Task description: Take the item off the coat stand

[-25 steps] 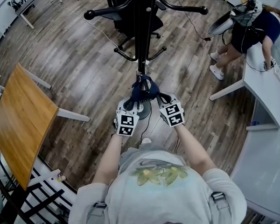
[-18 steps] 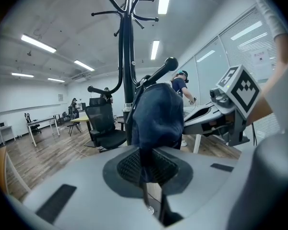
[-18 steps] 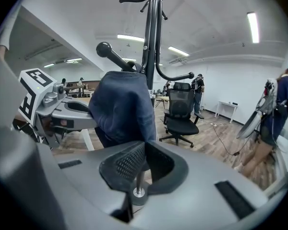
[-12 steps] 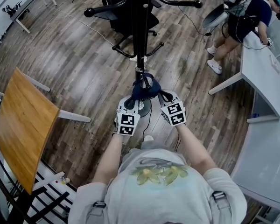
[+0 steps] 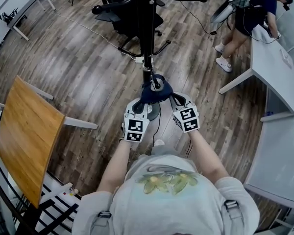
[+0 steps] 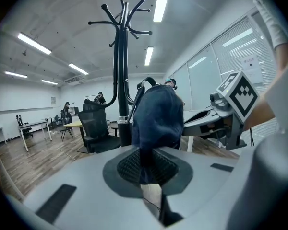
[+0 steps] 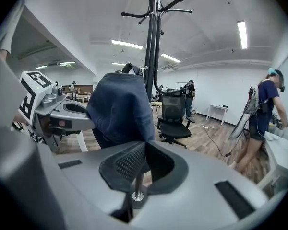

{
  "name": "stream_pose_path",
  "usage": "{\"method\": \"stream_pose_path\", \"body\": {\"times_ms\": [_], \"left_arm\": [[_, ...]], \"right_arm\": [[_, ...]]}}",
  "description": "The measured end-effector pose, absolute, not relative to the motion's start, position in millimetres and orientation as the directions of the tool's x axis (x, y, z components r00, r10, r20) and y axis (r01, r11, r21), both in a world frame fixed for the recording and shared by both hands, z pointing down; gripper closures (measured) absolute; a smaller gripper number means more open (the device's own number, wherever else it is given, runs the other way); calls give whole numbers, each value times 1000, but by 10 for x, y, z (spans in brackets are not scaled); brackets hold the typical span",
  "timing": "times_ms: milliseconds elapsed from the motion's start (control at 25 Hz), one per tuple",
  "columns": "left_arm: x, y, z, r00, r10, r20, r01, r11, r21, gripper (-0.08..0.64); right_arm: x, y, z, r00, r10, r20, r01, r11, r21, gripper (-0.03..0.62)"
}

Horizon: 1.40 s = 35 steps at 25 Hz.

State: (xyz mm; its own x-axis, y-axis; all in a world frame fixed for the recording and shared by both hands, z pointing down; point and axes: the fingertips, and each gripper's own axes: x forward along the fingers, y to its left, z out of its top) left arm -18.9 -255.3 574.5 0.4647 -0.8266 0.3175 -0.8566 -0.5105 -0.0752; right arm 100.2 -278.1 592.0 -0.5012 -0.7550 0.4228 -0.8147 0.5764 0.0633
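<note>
Clamped together on a fold of the dark blue cap [image 6: 156, 116] with the fingers [image 6: 127, 169] of the left gripper [image 6: 146, 166], with cloth pinched in the thin slit between the pads. Pressed shut in the same way with the fingers [image 7: 120, 164] of the right gripper [image 7: 143, 159], on the cap's other edge, at about 5 o'clock of its crown in the right gripper view. Gripped in the head view from 7 o'clock and 5 o'clock, with the cap spread between both tools and each marker cube just behind its own fingers. Hung low on the black coat stand [image 5: 147, 33], with the pale knob of a hook [image 5: 157, 86] showing at the cap's top. At 12 o'clock from the cap, the stand's pole, with curved arms branching off higher up. Beyond the pole, also at 12 o'clock, a black office chair [image 5: 132, 18]. At 9 o'clock, well apart, a wooden counter [image 5: 24, 136] on white legs. At 3 o'clock, a white counter [image 5: 272, 67]. At 1 o'clock, a person [image 5: 250, 12] in a dark top, bent toward that white counter. Under everything, a grey-brown plank floor [image 5: 88, 72].
</note>
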Motion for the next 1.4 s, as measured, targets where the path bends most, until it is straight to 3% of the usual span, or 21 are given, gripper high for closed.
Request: {"method": "stream_pose_path", "body": {"times_ms": [1400], "left_arm": [[-325,-1526,4616,598,-790,137,-797,-604,-2,535]], "right_arm": [[863,-1540,4807,-419,-888,189,-908,414,-69,575]]}}
